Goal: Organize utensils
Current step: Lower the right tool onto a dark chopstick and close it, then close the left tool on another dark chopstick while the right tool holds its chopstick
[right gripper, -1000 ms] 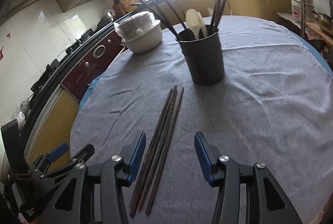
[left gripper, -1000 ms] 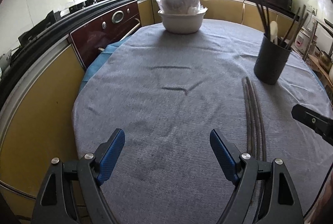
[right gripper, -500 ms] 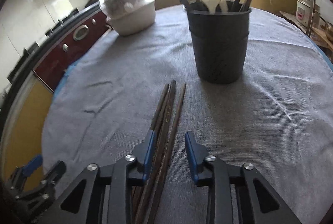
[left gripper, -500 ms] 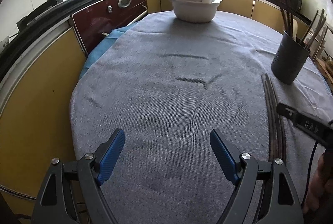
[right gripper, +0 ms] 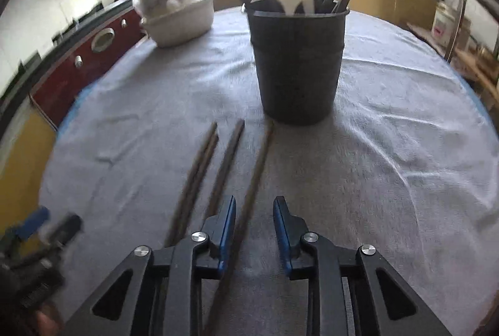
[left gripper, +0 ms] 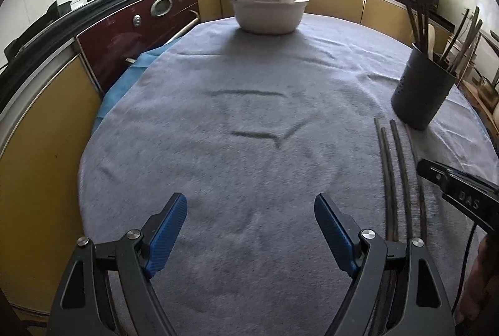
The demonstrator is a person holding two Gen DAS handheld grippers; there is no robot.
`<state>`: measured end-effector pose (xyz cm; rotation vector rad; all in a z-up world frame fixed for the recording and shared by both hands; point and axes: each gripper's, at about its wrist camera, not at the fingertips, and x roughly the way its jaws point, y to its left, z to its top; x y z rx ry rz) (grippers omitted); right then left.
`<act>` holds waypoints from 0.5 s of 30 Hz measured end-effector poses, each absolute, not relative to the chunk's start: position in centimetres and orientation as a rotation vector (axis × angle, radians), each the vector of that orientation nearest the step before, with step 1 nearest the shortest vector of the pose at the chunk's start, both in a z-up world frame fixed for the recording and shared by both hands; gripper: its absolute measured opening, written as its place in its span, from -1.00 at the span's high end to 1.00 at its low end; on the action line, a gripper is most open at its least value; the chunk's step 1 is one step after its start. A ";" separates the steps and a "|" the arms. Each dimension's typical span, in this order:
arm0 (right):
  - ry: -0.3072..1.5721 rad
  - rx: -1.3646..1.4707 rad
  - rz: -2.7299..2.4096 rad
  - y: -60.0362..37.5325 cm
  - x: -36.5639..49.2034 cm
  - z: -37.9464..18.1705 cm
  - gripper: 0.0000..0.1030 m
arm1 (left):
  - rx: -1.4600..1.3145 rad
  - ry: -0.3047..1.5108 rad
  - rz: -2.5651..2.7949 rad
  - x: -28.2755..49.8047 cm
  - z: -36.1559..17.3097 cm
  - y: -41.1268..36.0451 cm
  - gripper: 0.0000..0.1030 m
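Observation:
Several dark brown chopsticks (right gripper: 224, 161) lie side by side on the grey tablecloth, pointing at a black utensil holder (right gripper: 296, 61) that holds more chopsticks and a white spoon. My right gripper (right gripper: 254, 217) is low over the cloth, jaws open a narrow gap, with the rightmost chopstick (right gripper: 259, 167) running between them. In the left wrist view the chopsticks (left gripper: 402, 177) and the holder (left gripper: 421, 92) are at the right. My left gripper (left gripper: 249, 226) is wide open and empty above bare cloth.
A white bowl (left gripper: 268, 14) with a bagged stack on top stands at the far side of the round table (left gripper: 218, 105). A red oven (left gripper: 140, 33) and yellow cabinets lie to the left. The right gripper's body (left gripper: 458, 195) shows at the right edge.
My right gripper has moved forward and down along the chopsticks and its jaws have narrowed around the rightmost one. The chopsticks have spread apart. My left gripper stays open, view tilted a little.

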<state>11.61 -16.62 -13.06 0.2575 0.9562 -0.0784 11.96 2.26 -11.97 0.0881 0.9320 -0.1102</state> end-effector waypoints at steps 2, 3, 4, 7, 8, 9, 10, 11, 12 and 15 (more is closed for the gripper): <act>0.967 0.244 -0.069 -16.4 12.2 -13.2 0.46 | 0.085 0.935 -0.123 12.0 -11.9 1.9 -0.63; 0.975 0.239 -0.070 -16.2 12.4 -13.4 0.47 | 0.085 0.936 -0.132 12.0 -11.8 1.7 -0.64; 0.986 0.237 -0.078 -16.2 12.6 -13.7 0.56 | 0.088 0.934 -0.147 12.1 -11.7 1.4 -0.64; 0.984 0.245 -0.096 -16.7 12.9 -13.9 0.80 | 0.106 0.915 -0.186 12.4 -11.1 0.5 -0.63; 0.987 0.244 -0.095 -16.9 12.9 -13.9 0.84 | 0.114 0.908 -0.207 12.5 -10.8 0.1 -0.63; 0.992 0.242 -0.099 -17.4 12.7 -13.9 0.86 | 0.123 0.906 -0.228 12.8 -10.6 -0.3 -0.63; 0.997 0.234 -0.105 -17.6 12.7 -13.8 0.87 | 0.129 0.903 -0.243 13.0 -10.4 -0.6 -0.63; 1.003 0.223 -0.116 -17.9 12.5 -13.8 0.88 | 0.130 0.901 -0.259 13.2 -10.2 -0.9 -0.63; 1.009 0.221 -0.131 -18.6 12.2 -13.8 0.89 | 0.127 0.901 -0.275 13.4 -10.0 -1.1 -0.63; 1.029 0.254 -0.159 -20.9 11.3 -13.8 0.89 | 0.107 0.916 -0.349 14.3 -9.4 -1.9 -0.62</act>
